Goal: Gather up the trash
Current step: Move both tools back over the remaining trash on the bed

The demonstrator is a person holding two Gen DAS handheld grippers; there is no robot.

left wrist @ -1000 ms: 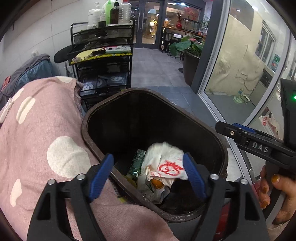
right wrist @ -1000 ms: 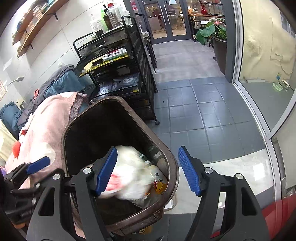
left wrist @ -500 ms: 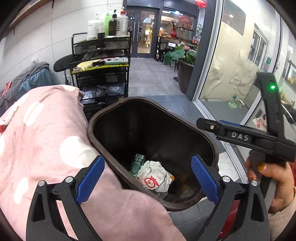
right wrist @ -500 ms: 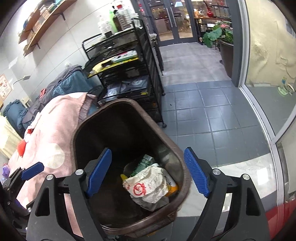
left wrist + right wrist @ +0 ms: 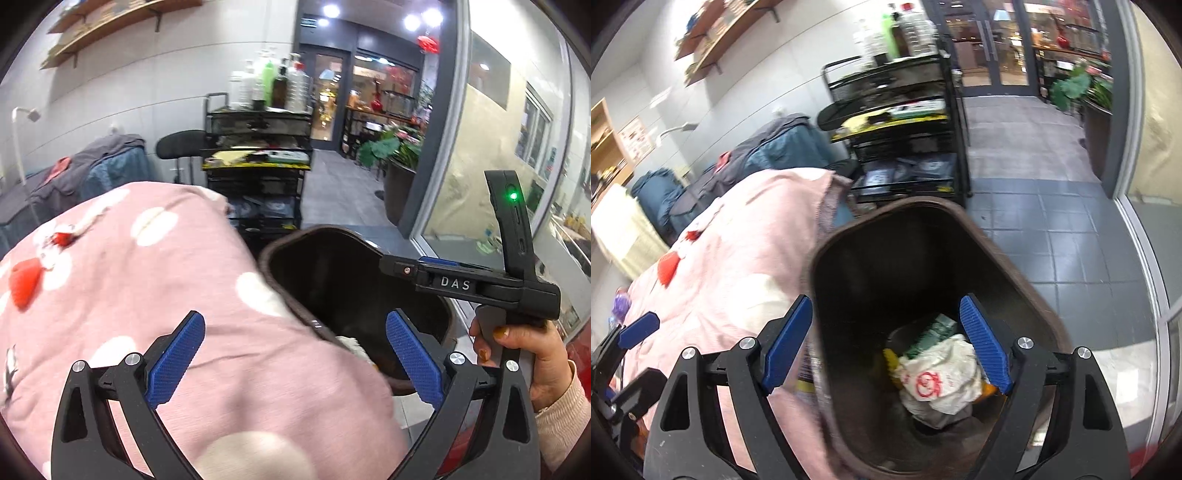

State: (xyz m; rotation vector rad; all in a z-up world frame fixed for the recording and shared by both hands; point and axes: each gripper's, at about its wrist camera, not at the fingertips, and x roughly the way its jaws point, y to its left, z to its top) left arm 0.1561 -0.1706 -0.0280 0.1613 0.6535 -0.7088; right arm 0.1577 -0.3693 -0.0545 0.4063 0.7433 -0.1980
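Left gripper (image 5: 293,363) spread wide, jaws just opened further, blue pads (image 5: 173,363) bare and nothing between them; hovering above a pink spotted blanket (image 5: 122,280) that fills the space under and to the left of the pads. Just ahead and right of that gripper, the dark brown trash bin (image 5: 280,258), its near rim pressed against the blanket edge, a scrap of white showing just inside. Farther right, beyond the bin, the right gripper (image 5: 886,345) seen from the side, handle gripped by a hand (image 5: 532,354) in a cream sleeve, green light glowing on its upright part. Right gripper likewise open, jaws not changed in the last moment, nothing clamped; left pad over the bin's near rim, right pad over the bin's mouth. Directly below and between those pads, at the bottom of the bin: crumpled white bag (image 5: 940,376) with a red logo, resting on a green packet (image 5: 932,330) and something yellow-orange, clear of both pads. Ahead of both grippers, past the bin, a black wire cart (image 5: 905,122) with bottles on top, on grey floor tiles (image 5: 1063,236).
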